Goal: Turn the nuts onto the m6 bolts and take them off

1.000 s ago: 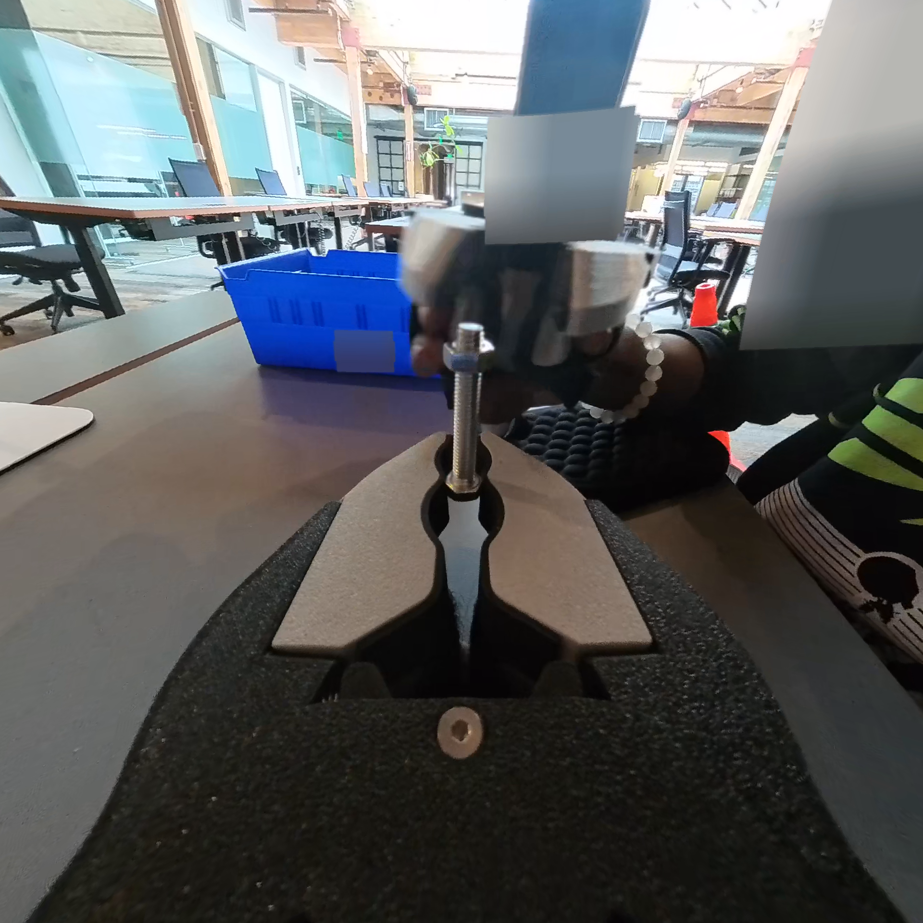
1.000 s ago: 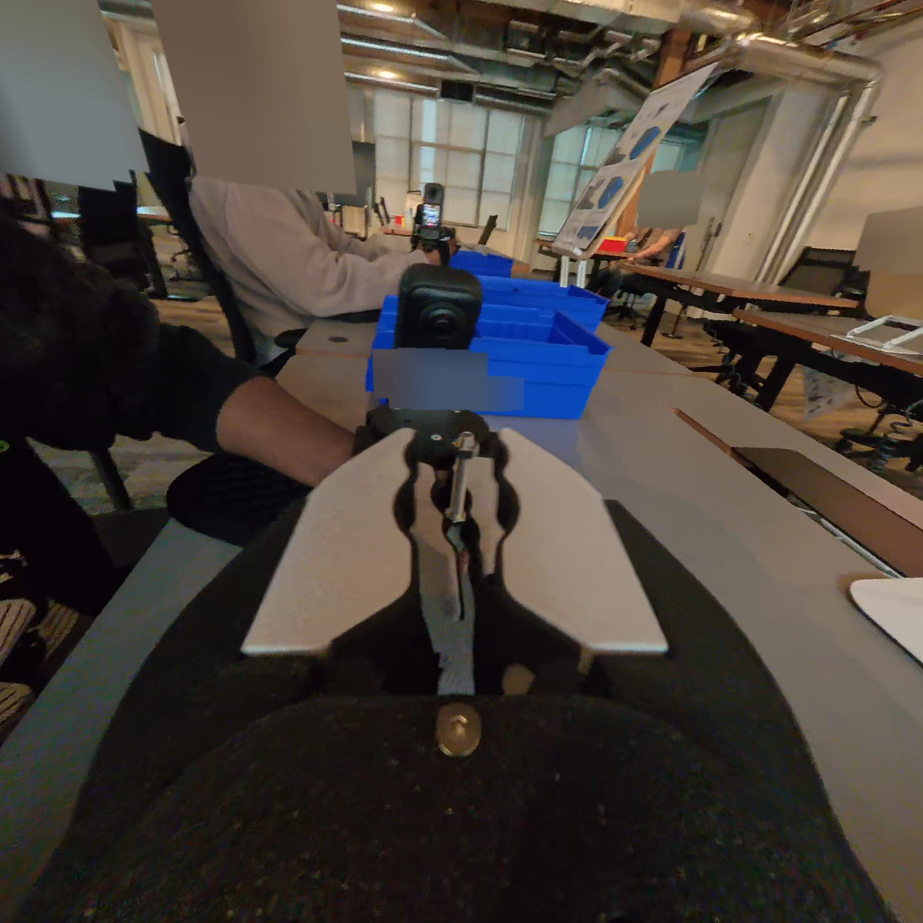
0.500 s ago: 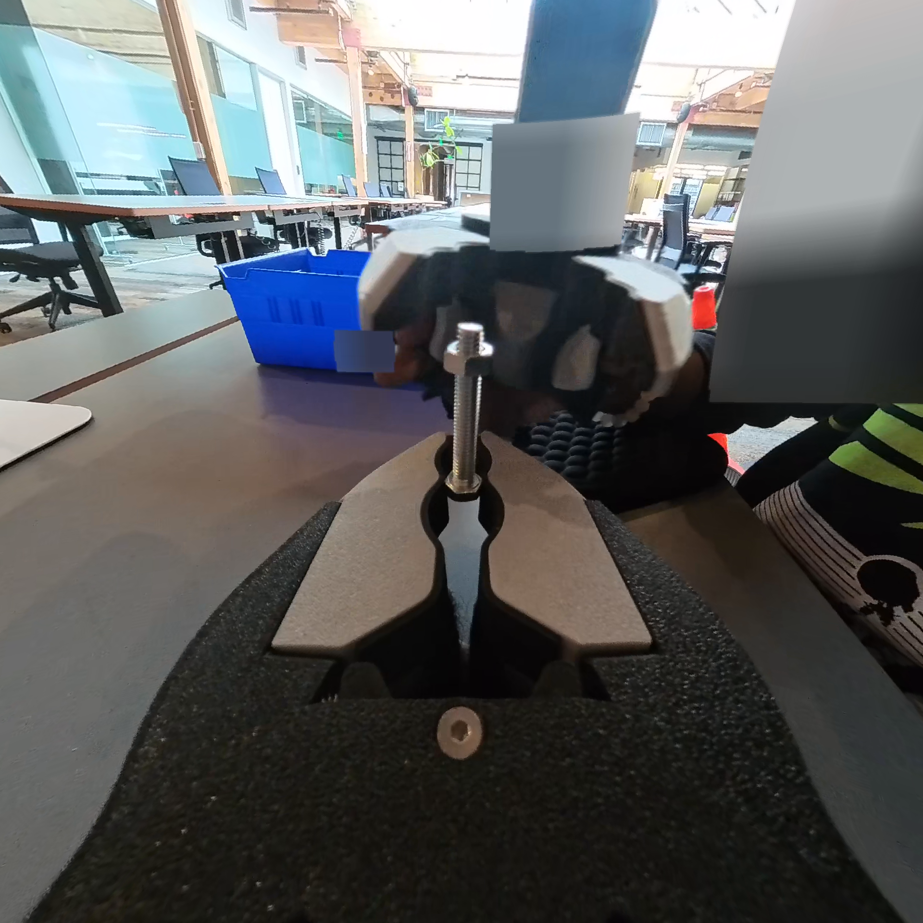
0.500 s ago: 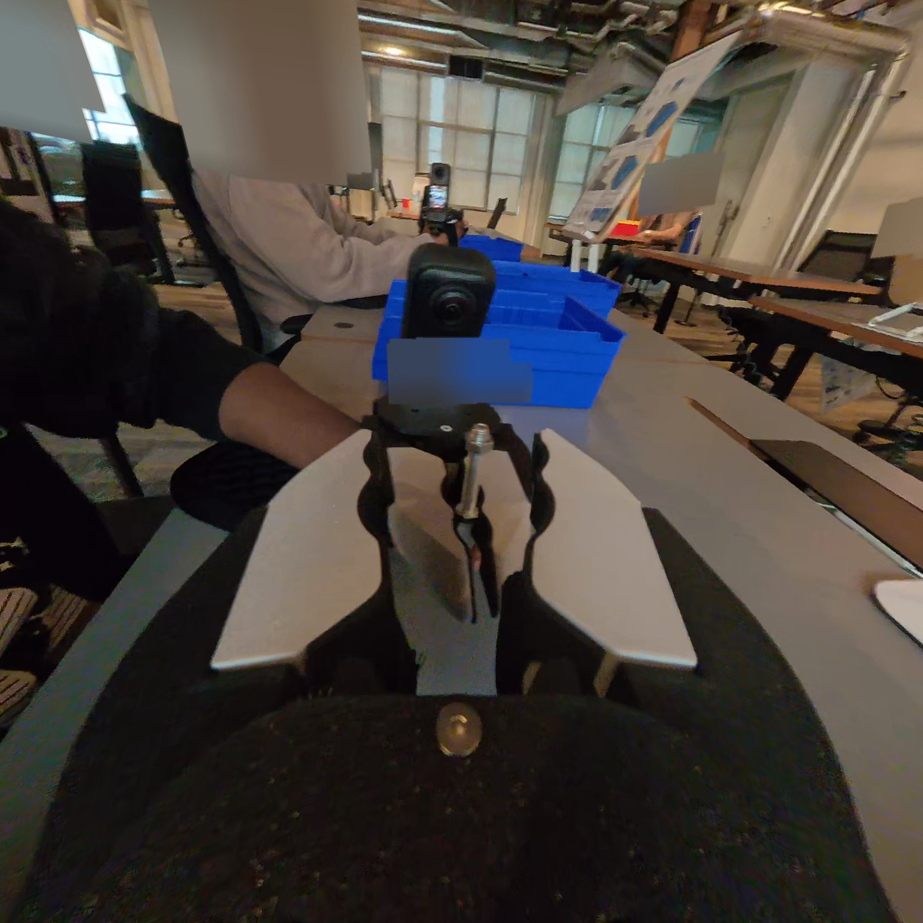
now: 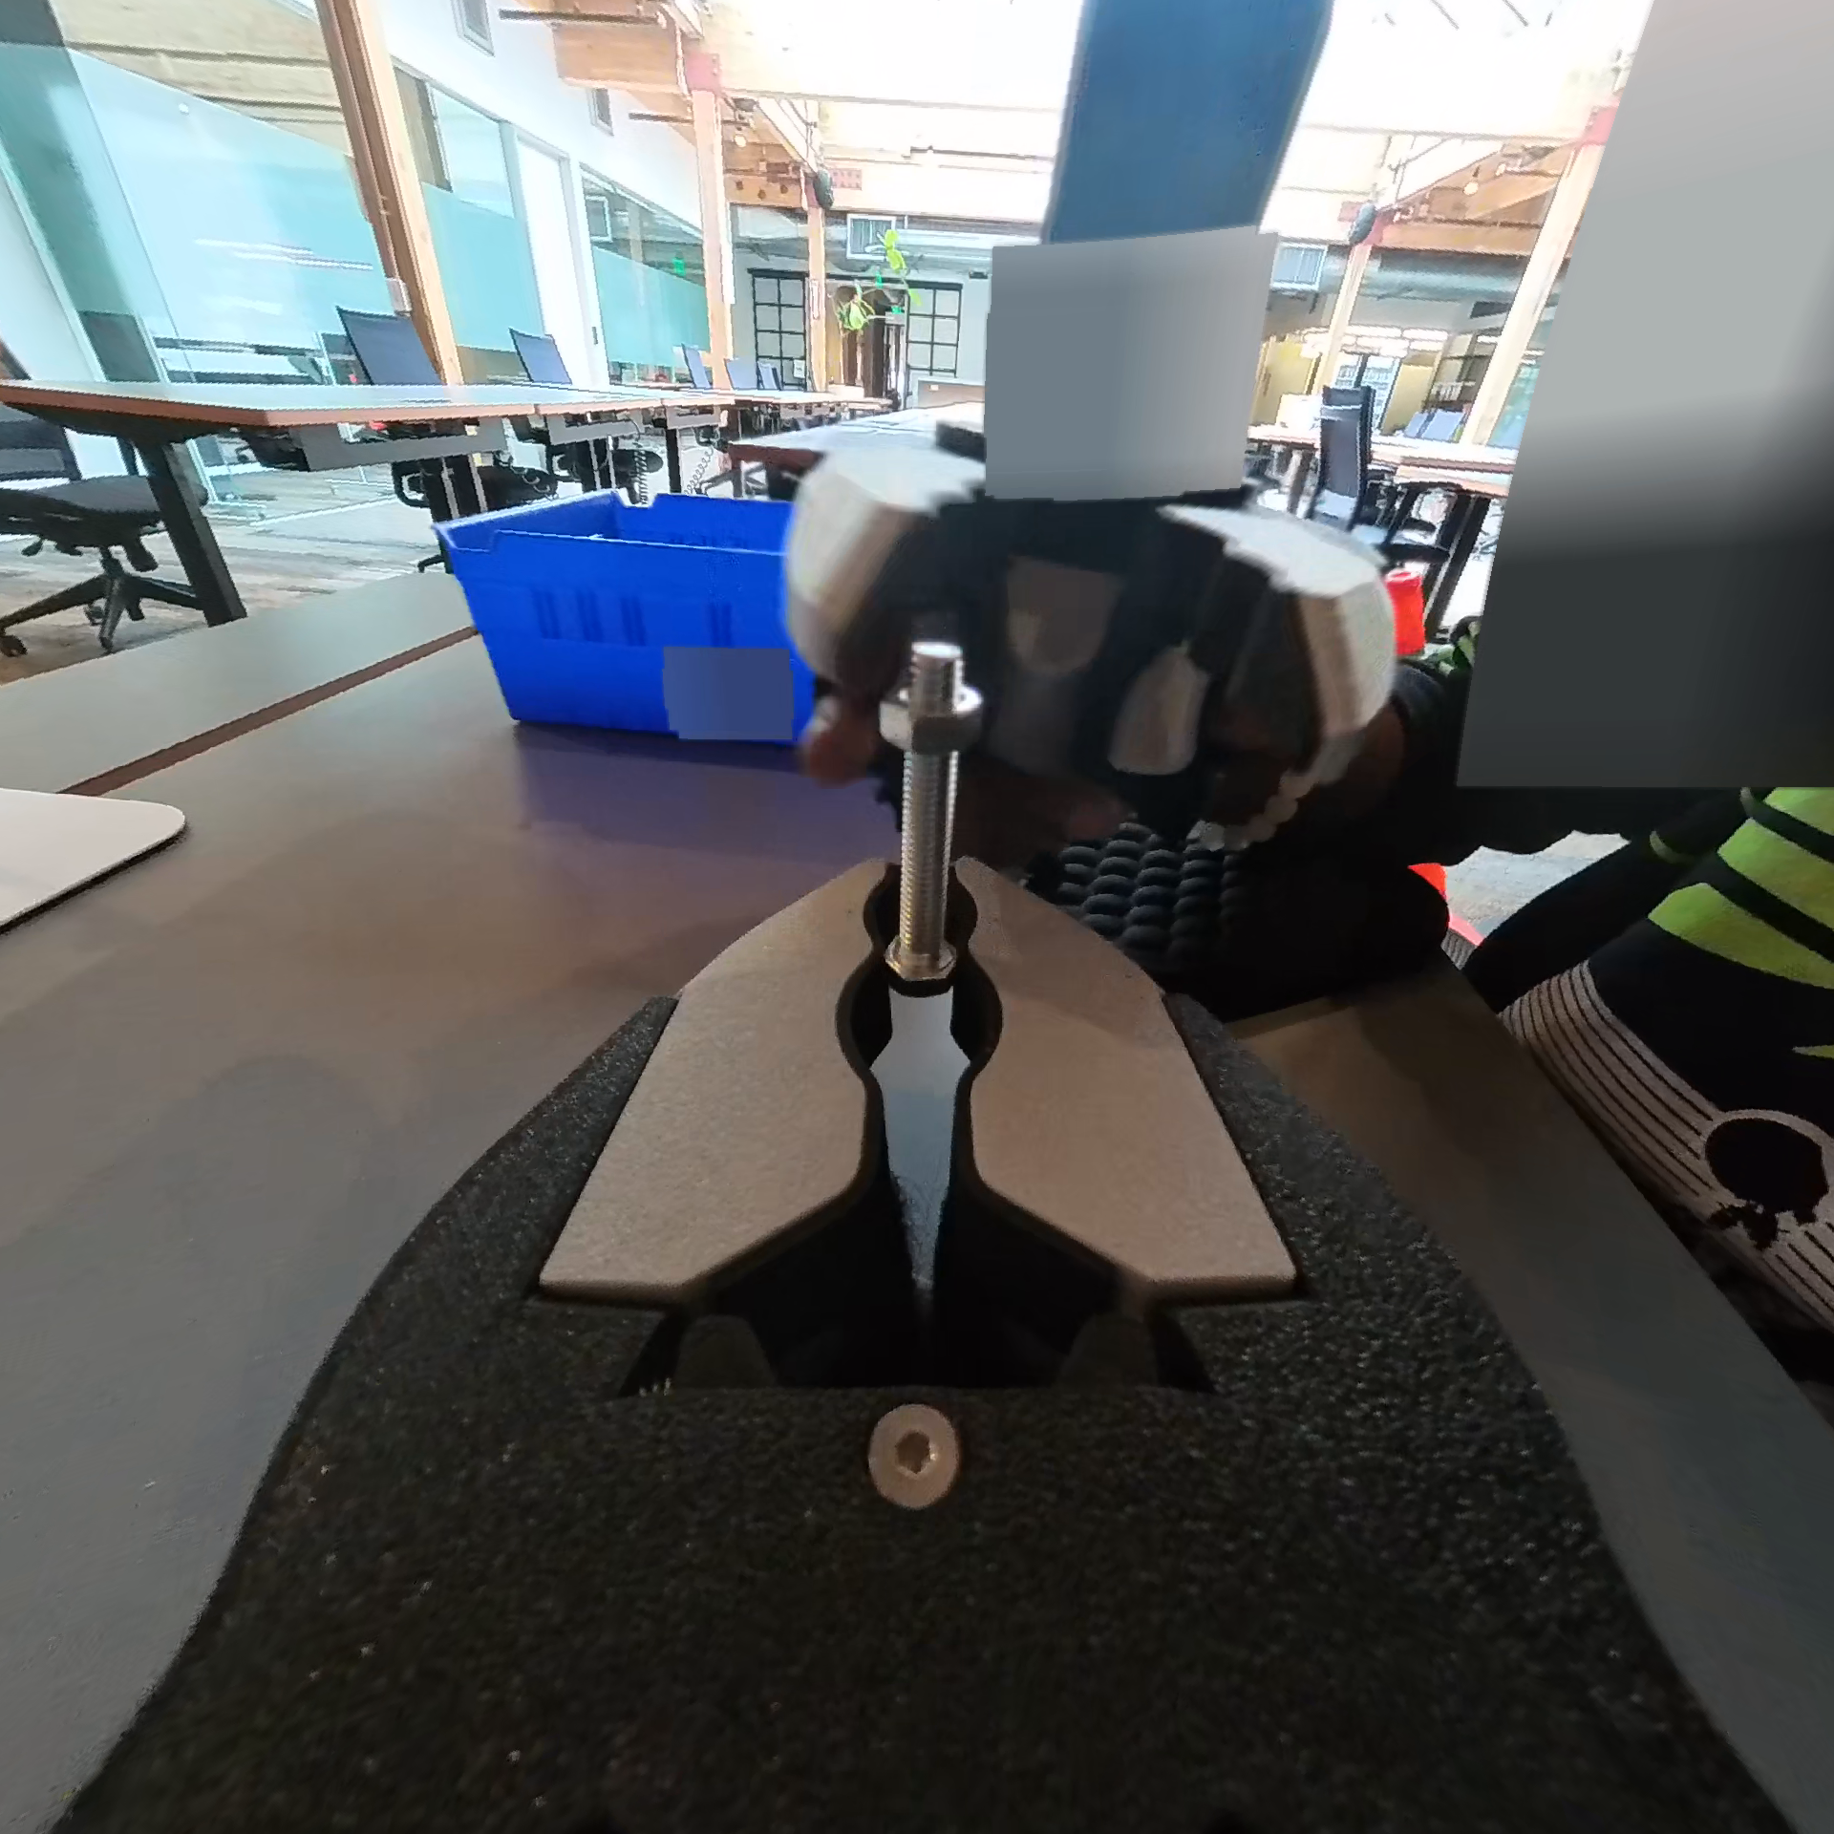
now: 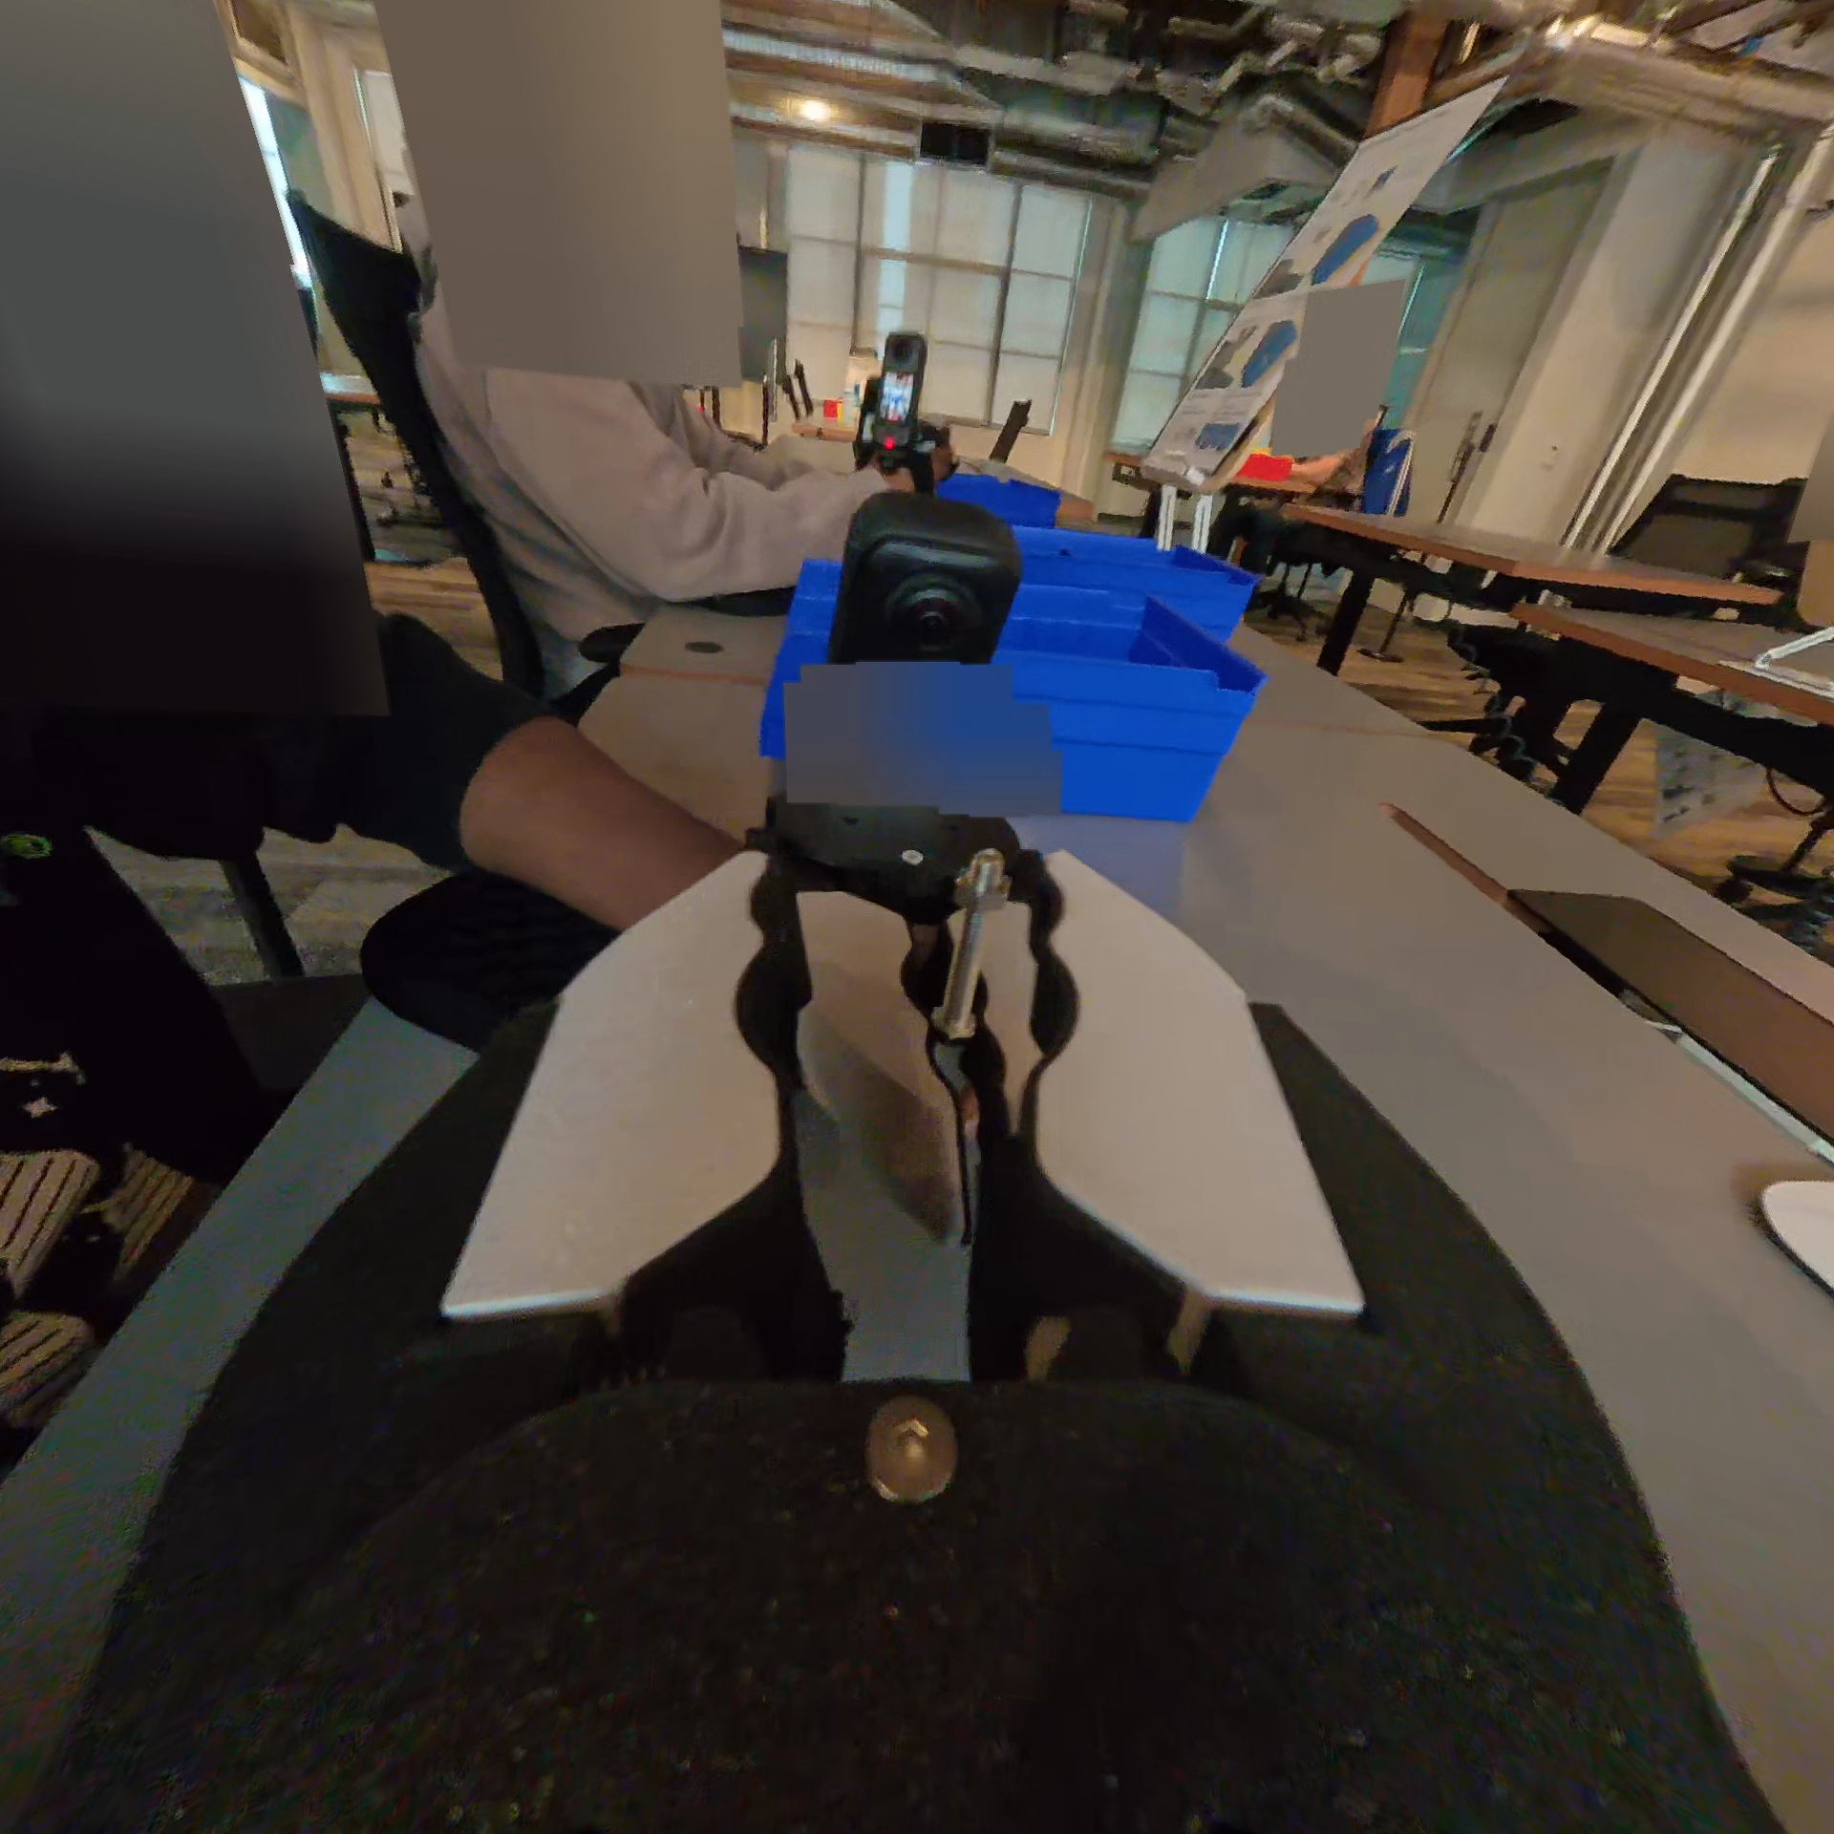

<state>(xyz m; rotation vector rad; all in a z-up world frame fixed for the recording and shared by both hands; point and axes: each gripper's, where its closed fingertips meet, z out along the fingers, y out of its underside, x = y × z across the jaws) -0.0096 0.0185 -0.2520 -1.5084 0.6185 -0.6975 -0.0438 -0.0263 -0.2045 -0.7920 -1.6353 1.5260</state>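
The left claw (image 5: 923, 968) is nearly closed, its two grey fingers (image 5: 774, 1072) clamped on the hex head of an upright threaded bolt (image 5: 925, 844). A nut (image 5: 931, 717) sits on the thread just below the bolt's top end. The right claw (image 6: 908, 978) stands wide apart around that bolt, its pale fingers (image 6: 645, 1112) clear of both thread and nut, gripping nothing. Both hover over the dark bench (image 5: 347, 943). Behind the bolt stands a blue bin (image 5: 595, 615); a pale pad (image 5: 69, 844) lies at the bench's edge.
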